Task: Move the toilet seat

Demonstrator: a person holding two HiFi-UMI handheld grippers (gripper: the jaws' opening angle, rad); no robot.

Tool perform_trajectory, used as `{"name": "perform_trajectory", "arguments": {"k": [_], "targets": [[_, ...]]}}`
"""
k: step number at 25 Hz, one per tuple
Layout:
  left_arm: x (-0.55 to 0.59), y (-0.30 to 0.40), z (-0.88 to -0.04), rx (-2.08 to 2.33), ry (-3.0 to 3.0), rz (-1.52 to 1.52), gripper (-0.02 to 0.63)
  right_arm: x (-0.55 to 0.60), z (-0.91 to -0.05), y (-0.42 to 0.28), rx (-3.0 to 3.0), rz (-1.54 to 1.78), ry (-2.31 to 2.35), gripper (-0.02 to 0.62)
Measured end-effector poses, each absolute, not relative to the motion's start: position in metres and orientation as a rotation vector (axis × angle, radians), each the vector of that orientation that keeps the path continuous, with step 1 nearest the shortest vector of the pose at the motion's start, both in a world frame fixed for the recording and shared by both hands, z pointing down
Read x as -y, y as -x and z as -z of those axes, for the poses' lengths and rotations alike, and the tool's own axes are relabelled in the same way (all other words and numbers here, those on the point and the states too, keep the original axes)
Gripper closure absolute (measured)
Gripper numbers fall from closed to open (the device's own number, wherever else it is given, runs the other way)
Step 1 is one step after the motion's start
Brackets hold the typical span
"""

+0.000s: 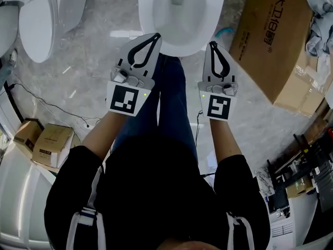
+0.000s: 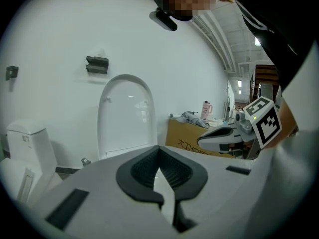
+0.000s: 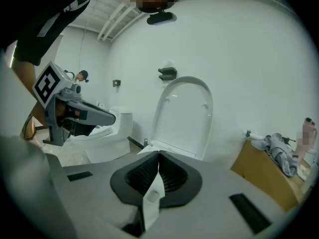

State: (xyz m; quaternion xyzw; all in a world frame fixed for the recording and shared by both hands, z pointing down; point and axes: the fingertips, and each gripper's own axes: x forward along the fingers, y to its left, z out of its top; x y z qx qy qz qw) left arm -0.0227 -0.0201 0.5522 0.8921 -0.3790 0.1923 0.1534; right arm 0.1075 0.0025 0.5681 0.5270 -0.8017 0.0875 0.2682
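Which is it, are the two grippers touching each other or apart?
Apart. In the head view the left gripper and the right gripper hang side by side, with the person's leg visible in the gap between them.

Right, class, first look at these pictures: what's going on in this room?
A person stands facing a white toilet with a tool in each hand. The left tool and right tool are both shut and empty, with their tips near the bowl's front rim. The lid stands upright at the back, and neither tool touches it. A cardboard box sits to the right.
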Motion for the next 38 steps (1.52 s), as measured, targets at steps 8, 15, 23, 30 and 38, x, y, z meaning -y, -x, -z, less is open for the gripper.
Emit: {"name": "perform_trajectory", "arguments": {"k": [8,15,23,30,38], "targets": [[0.019,0.029,-0.594,1.099,-2.572,-0.615,0.600,-0.011,-0.617,-0.109,2.125,-0.274,-1.345,0.572],[0.011,0.033,-0.630,1.072,-2.542,-0.637,0.599,-0.025,-0.654,-0.105,2.095,-0.315,-1.290,0.572],[-0.008,0.031,-0.675,0.984,-2.581,-0.716,0.598,-0.036,-0.693,-0.099,2.086,-0.306,-1.212,0.572],[-0.020,0.036,-0.704,0.924,-2.618,-0.843,0.598,-0.048,-0.719,-0.091,2.090,-0.247,-1.123,0.572],[-0.040,0.039,-0.745,0.786,-2.606,-0.986,0.598,-0.064,-0.754,-0.092,2.047,-0.298,-1.036,0.571]]}}
